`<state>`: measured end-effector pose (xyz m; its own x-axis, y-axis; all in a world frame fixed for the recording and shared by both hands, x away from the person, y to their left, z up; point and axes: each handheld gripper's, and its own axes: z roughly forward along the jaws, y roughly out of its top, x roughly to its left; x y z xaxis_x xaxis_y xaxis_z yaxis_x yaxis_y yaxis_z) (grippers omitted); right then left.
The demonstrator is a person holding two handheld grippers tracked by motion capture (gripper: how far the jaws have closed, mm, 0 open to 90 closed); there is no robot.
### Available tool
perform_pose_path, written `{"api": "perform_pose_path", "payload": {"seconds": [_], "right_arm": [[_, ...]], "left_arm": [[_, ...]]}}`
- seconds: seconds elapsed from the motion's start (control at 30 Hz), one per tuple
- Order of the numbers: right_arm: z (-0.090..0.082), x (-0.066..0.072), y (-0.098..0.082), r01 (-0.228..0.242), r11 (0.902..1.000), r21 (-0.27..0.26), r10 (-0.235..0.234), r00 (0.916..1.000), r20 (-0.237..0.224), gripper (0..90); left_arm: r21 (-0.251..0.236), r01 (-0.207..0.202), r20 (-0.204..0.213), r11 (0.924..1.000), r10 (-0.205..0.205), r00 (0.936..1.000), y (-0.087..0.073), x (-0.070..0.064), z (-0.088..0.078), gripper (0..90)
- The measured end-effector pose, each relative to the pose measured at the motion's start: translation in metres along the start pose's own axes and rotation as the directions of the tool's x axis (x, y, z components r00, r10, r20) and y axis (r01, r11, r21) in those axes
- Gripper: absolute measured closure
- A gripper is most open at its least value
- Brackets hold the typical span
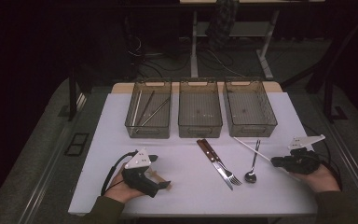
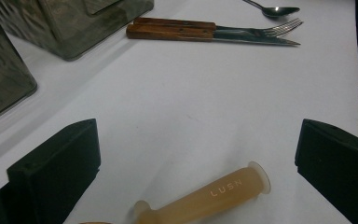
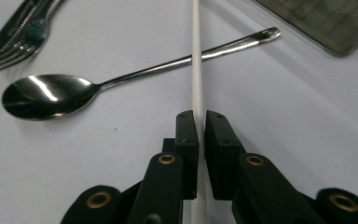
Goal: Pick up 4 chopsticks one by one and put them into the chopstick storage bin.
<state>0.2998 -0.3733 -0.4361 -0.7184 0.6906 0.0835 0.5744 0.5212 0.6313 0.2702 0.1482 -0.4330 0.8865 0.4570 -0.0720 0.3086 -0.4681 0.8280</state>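
Right gripper view, right gripper jaws clamped on a thin white stick crossing over the spoon, left gripper jaws wide above a tan handle on the bench.

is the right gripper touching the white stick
Touching. In the right gripper view the right gripper has both jaws closed against the white stick.
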Motion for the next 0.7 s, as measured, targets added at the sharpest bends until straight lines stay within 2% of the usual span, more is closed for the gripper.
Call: {"api": "perform_pose_path", "payload": {"seconds": [0.33, 0.7], "right_arm": [[-0.007, 0.006, 0.007, 0.024, 0.9992, -0.032, -0.025, 0.9993, -0.029, 83.9], [-0.009, 0.021, 0.021, 0.055, 0.9965, -0.063, -0.060, 0.9956, -0.072, 83.9]], "left_arm": [[-0.001, 0.000, 0.000, 1.0000, 0.000, 1.0000, 0.000, 0.000, 0.000, 0.0], [-0.001, 0.002, 0.000, 1.0000, -0.002, 1.0000, 0.000, 0.000, 0.000, 0.0]]}}
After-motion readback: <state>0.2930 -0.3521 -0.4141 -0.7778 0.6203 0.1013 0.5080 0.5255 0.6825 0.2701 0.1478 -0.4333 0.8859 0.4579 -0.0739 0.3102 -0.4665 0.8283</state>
